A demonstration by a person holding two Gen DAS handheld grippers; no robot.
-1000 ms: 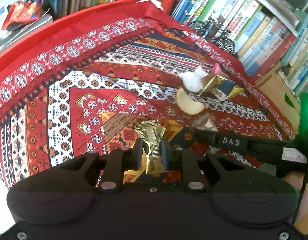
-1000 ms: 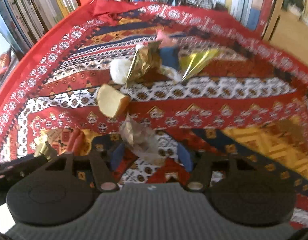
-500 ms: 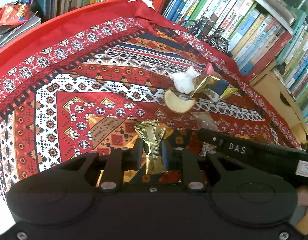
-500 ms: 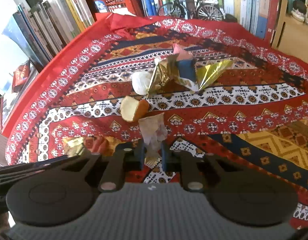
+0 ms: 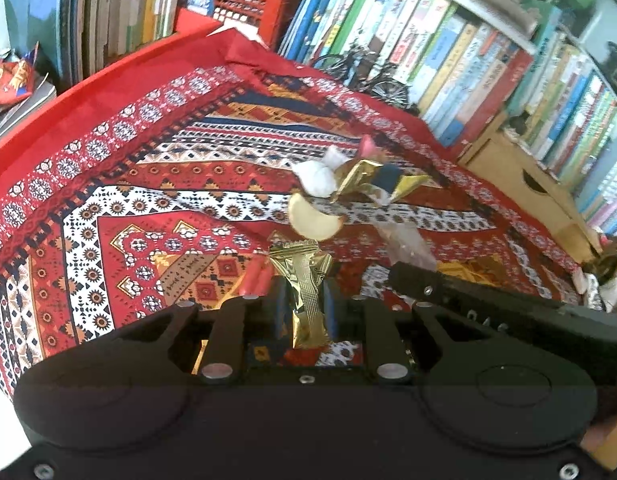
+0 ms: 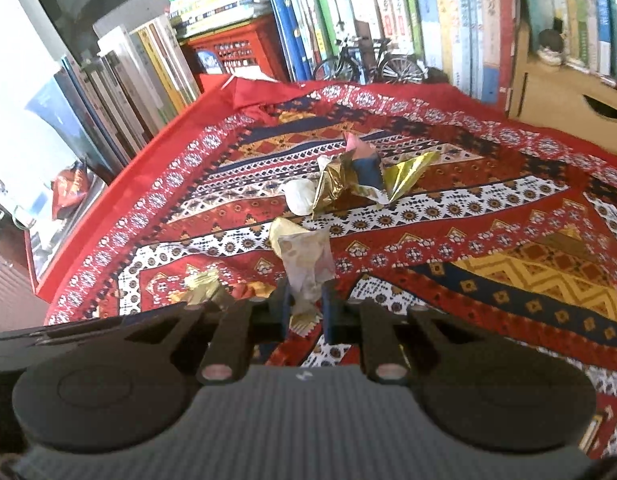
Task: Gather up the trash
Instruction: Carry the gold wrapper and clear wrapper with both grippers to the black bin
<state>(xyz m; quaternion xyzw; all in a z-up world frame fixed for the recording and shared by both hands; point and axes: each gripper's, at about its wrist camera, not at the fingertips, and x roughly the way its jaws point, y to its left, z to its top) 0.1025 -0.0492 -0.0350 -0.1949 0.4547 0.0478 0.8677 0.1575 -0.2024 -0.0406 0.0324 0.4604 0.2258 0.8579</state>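
Our left tongs (image 5: 304,304) pinch a gold wrapper (image 5: 306,280); our right tongs (image 6: 304,308) clamp a clear crumpled wrapper (image 6: 306,260). Both hang above the patterned cloth (image 6: 508,240), nearer us than the trash pile (image 6: 348,184).

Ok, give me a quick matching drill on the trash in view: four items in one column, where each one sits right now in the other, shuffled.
Items:
1. narrow gold foil wrapper
2. clear crinkled plastic wrapper
3. white crumpled tissue ball
4. small model bicycle

Places:
A. by the books at the cloth's far edge
B. in the left gripper
C. on the patterned cloth, beside the gold and blue foil heap
D. in the right gripper

Pairs: 1-B, 2-D, 3-C, 4-A
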